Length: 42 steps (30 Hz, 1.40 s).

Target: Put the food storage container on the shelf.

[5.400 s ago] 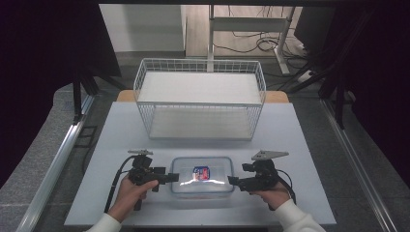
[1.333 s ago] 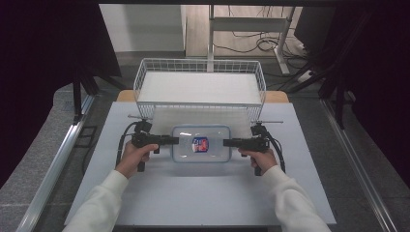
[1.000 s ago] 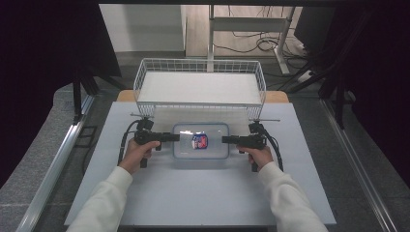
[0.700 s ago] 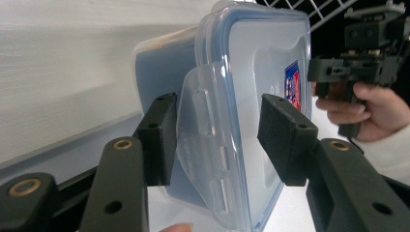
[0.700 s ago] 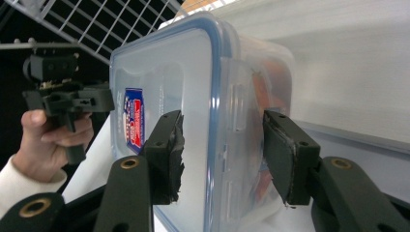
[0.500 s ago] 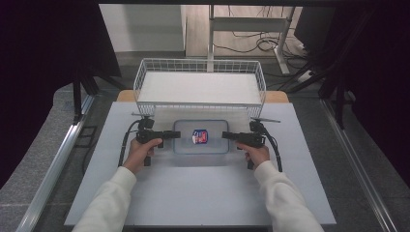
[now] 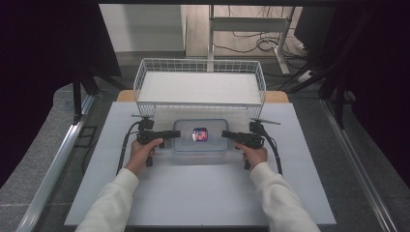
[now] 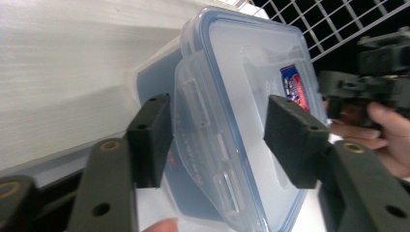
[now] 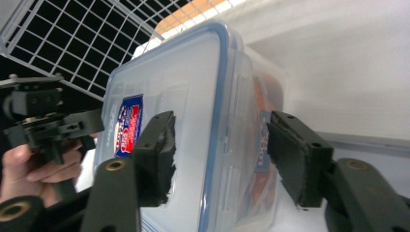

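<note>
So the clear plastic container (image 7: 200, 136) with the blue-rimmed snap lid is sitting flat on the white tabletop (image 7: 203, 193), right up against the front of the white wire basket (image 7: 200, 87). The person has one gripper at each short end, left gripper (image 7: 175, 134) on one side and right gripper (image 7: 226, 135) on the other, both pointing inward at the box like bookends.

Makes sense tbh: a box that wide is awkward for one narrow pair of jaws, so grabbing both ends keeps it level (there's something orange-ish inside, can't tell what exactly).

Jaws right now: in the left gripper view the two black pads straddle the lid's end latch (image 8: 212, 145), but there's a visible gap on both sides, so not pressing. They've just been opening. Same in the right gripper view: the pads sit either side of the box's edge (image 9: 227, 121), the lid side and the wall side, with daylight between pad and plastic; those jaws have just been opening too. So the box is between both sets of jaws, but neither has hold of it.

My guess is this is a let-go. The box rests on the tabletop under its own weight, parked just short of the basket, and the sticker (image 7: 199, 134) on the lid faces up. Whether it's meant to go into the basket, idk, but it isn't in there.
</note>
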Each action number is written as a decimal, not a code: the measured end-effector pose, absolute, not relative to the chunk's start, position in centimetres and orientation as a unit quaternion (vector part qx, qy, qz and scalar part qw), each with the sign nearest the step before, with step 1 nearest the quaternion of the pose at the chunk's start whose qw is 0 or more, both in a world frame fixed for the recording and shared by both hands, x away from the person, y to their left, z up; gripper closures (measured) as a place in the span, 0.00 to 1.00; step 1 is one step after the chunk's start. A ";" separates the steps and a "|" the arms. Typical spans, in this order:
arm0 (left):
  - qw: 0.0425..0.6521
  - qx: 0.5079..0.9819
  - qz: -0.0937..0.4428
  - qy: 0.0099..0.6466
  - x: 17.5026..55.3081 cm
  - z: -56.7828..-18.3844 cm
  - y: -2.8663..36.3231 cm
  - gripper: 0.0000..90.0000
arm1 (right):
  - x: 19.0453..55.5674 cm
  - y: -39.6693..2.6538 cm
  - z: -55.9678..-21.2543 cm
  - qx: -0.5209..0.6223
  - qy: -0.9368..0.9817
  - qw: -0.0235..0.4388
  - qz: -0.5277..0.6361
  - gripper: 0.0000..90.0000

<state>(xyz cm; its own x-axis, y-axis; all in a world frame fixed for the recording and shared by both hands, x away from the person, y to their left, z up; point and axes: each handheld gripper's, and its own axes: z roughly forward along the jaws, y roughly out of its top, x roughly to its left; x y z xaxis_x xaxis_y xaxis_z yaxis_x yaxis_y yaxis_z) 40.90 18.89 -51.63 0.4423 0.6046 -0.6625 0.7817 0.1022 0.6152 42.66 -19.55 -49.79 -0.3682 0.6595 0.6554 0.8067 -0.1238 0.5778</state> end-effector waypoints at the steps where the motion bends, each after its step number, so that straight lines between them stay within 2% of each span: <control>1: 0.529 0.668 -0.073 0.518 40.7 -51.5 19.0 0.44 | 42.4 -19.6 -49.6 -0.555 -0.658 0.062 -0.504 0.45; 4: 0.517 0.687 -0.039 0.509 39.8 -50.6 19.1 0.36 | 41.3 -19.9 -48.6 -0.541 -0.674 0.009 -0.503 0.42; 11: 0.493 0.728 0.023 0.476 35.6 -48.4 19.6 0.31 | 37.8 -20.7 -46.4 -0.448 -0.747 -0.067 -0.486 0.43; 13: 0.479 0.746 0.046 0.460 34.0 -48.0 19.4 0.29 | 35.9 -20.5 -46.0 -0.414 -0.780 -0.103 -0.458 0.43; 16: 0.469 0.759 0.061 0.447 32.0 -47.7 19.1 0.28 | 34.4 -20.2 -46.0 -0.393 -0.796 -0.114 -0.447 0.43; 22: 0.467 0.771 0.059 0.429 28.4 -48.3 18.7 0.27 | 31.6 -19.5 -46.7 -0.355 -0.822 -0.106 -0.432 0.47; 30: 0.451 0.781 0.076 0.426 24.8 -49.2 19.0 0.28 | 30.4 -17.5 -47.9 -0.315 -0.855 -0.115 -0.394 0.69; 36: 0.436 0.789 0.083 0.425 24.0 -49.4 18.9 0.28 | 30.2 -16.3 -48.4 -0.296 -0.870 -0.112 -0.379 0.96; 42: 0.437 0.790 0.081 0.424 23.9 -49.4 18.5 0.28 | 30.7 -14.6 -48.8 -0.292 -0.873 -0.111 -0.375 0.98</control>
<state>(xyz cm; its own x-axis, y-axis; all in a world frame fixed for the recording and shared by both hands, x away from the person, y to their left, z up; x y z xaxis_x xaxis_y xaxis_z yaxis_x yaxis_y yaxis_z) 23.88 18.51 -49.41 0.6280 0.7396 -0.2419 0.5980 -0.2598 0.7582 30.73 -14.56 -48.83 -0.8052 0.5924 0.0249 0.4258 0.5485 0.7196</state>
